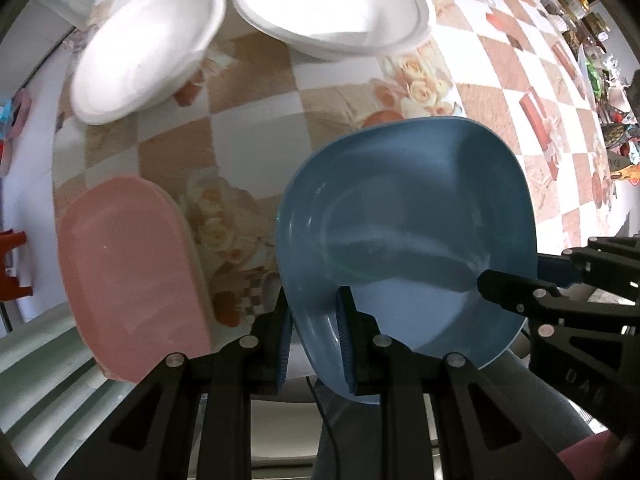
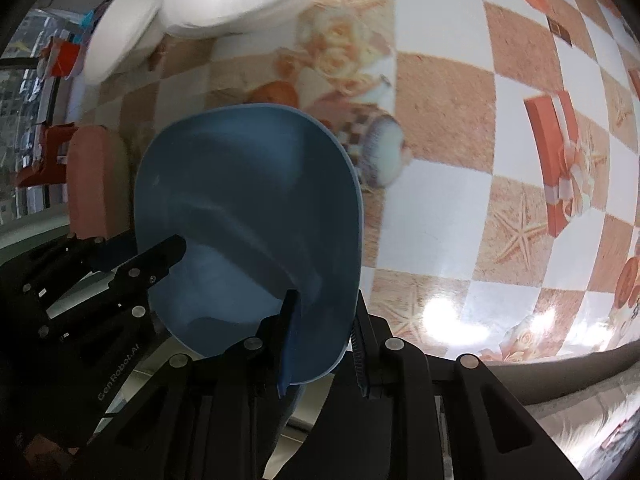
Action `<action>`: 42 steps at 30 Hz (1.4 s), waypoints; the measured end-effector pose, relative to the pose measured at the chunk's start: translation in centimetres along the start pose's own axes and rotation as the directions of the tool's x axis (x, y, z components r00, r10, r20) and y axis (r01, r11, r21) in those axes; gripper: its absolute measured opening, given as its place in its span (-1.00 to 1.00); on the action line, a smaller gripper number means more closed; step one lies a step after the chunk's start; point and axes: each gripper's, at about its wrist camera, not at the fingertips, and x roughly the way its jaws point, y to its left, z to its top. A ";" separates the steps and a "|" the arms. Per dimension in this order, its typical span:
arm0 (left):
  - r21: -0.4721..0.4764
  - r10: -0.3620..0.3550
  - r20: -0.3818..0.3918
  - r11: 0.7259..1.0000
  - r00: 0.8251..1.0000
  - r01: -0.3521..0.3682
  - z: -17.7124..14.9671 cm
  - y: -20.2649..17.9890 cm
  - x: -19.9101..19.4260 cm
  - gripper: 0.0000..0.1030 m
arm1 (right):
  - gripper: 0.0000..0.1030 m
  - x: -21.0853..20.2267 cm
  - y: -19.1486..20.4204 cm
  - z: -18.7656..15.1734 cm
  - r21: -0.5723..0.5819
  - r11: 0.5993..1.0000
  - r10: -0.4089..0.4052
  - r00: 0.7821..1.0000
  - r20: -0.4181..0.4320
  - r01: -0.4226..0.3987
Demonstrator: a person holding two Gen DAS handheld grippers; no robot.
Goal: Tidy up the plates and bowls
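Currently we have both grippers on the blue plate (image 1: 404, 236), which is up off the checkered tablecloth (image 1: 256, 136) and tilted. Our left gripper (image 1: 314, 340) is clamped on the plate's near rim, one pad on each face. Our right gripper (image 2: 322, 344) grips the rim the same way on the opposite side (rim runs between its two pads in the right wrist view). Each gripper shows in the other's camera: right one at the plate's right edge (image 1: 560, 280), left one at its left edge (image 2: 120, 276).

On the cloth: pink plate (image 1: 128, 276) lies at the near left, well apart from the blue one. Two white foam plates sit at the far side, one on the left (image 1: 148, 48) and one to its right (image 1: 332, 4), rims close together; both are blurred. Clutter along the far right edge (image 1: 592, 36) is too small to identify.
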 end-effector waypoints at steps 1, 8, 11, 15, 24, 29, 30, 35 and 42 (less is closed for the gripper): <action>-0.002 0.001 0.007 1.000 1.000 -0.001 -0.1 0.1 -0.3 -0.55 | -0.48 -1.1 0.9 -0.4 -0.007 1.000 0.000 1.000 0.003 0.000; -0.018 0.017 0.068 1.000 0.998 -0.016 -0.8 1.5 -3.3 -0.55 | -0.48 -6.3 6.6 -0.7 -0.043 0.999 0.006 1.000 0.022 -0.005; -0.031 0.027 0.089 0.999 0.996 -0.025 -1.3 0.9 -4.4 -0.55 | -0.48 -7.7 8.7 -0.3 -0.057 0.998 0.008 0.999 0.034 -0.006; -0.049 0.044 0.113 0.998 0.993 -0.039 -2.4 0.6 -6.5 -0.55 | -0.48 -10.8 11.4 -1.4 -0.079 0.997 0.015 0.999 0.053 -0.011; -0.146 0.089 0.138 0.987 0.986 -0.068 -4.4 3.7 -9.3 -0.55 | -0.48 -15.2 18.1 -2.0 -0.156 0.987 0.037 0.998 0.054 -0.028; -0.203 0.107 0.129 0.976 0.986 -0.079 -4.1 7.4 -8.4 -0.55 | -0.48 -16.9 23.4 -2.2 -0.203 0.978 0.056 0.998 0.035 -0.048; -0.208 0.111 0.128 0.975 0.986 -0.083 -4.0 8.1 -7.8 -0.55 | -0.48 -17.2 24.2 -2.4 -0.211 0.976 0.060 0.998 0.030 -0.052; -0.233 0.143 0.124 0.966 0.982 -0.111 -4.1 10.6 -7.7 -0.55 | -0.48 -17.7 28.3 -2.5 -0.244 0.967 0.073 0.997 0.004 -0.070; -0.267 0.165 0.094 0.954 0.982 -0.135 -4.0 13.1 -6.8 -0.55 | -0.48 -18.6 34.8 -1.8 -0.242 0.963 0.108 0.992 -0.066 -0.121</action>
